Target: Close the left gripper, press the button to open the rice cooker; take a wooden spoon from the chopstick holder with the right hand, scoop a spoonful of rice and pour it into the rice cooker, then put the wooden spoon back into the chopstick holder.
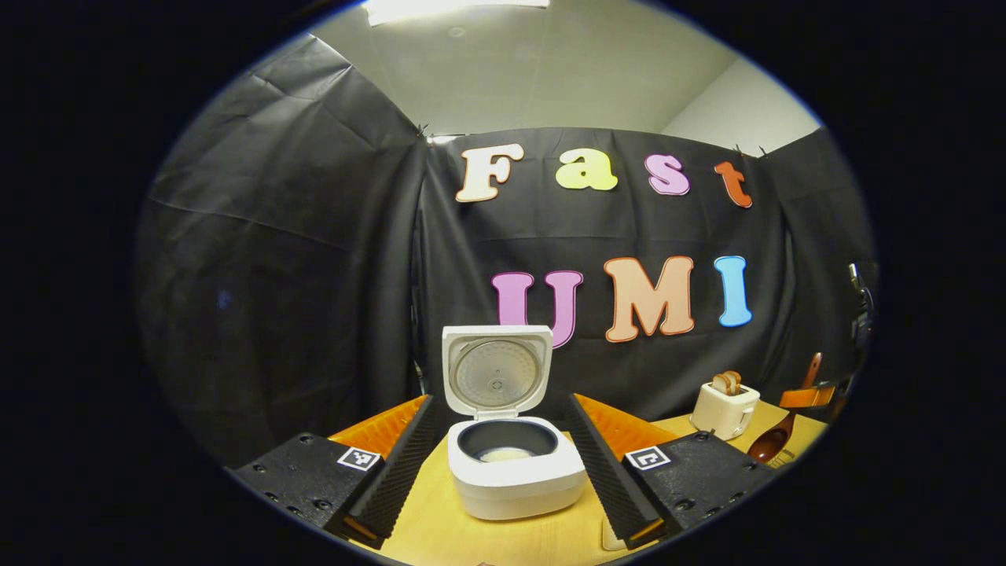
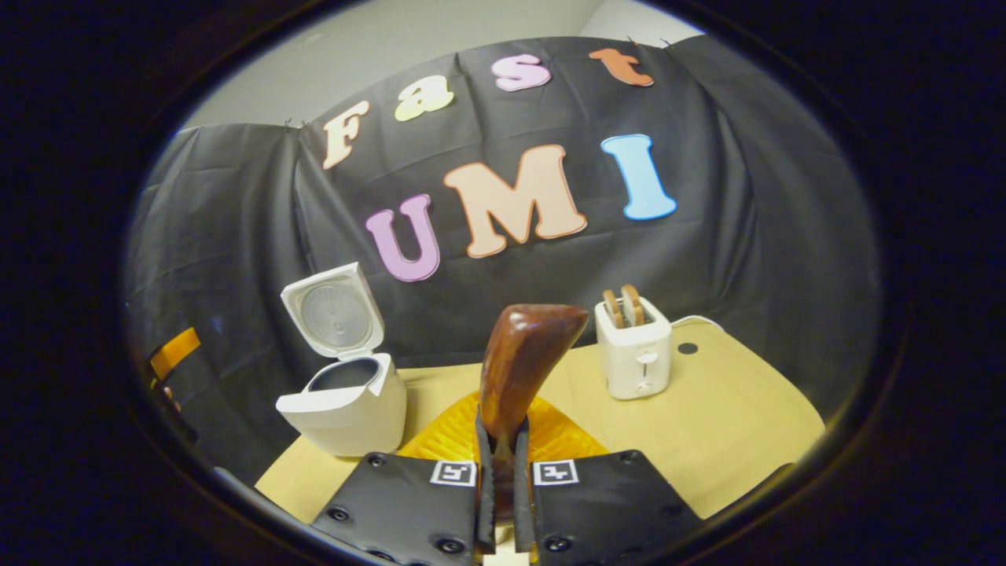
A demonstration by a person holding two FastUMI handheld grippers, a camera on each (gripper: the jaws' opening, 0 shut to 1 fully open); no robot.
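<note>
The white rice cooker (image 1: 515, 479) stands on the tan table with its lid (image 1: 497, 369) raised upright; a little pale rice (image 1: 504, 454) lies in its dark inner pot. My left gripper (image 1: 501, 402) is open, its fingers reaching along either side of the cooker without touching it. In the right gripper view the cooker (image 2: 346, 405) sits to the left, lid up. My right gripper (image 2: 503, 428) is shut on the handle of the brown wooden spoon (image 2: 523, 354), whose bowl points up and forward. The left gripper view has that spoon (image 1: 769, 444) low at the far right.
A white toaster (image 2: 635, 354) with two bread slices stands on the table (image 2: 731, 424) right of the spoon; it appears too in the left gripper view as the toaster (image 1: 723, 409). Black cloth walls close the back and sides.
</note>
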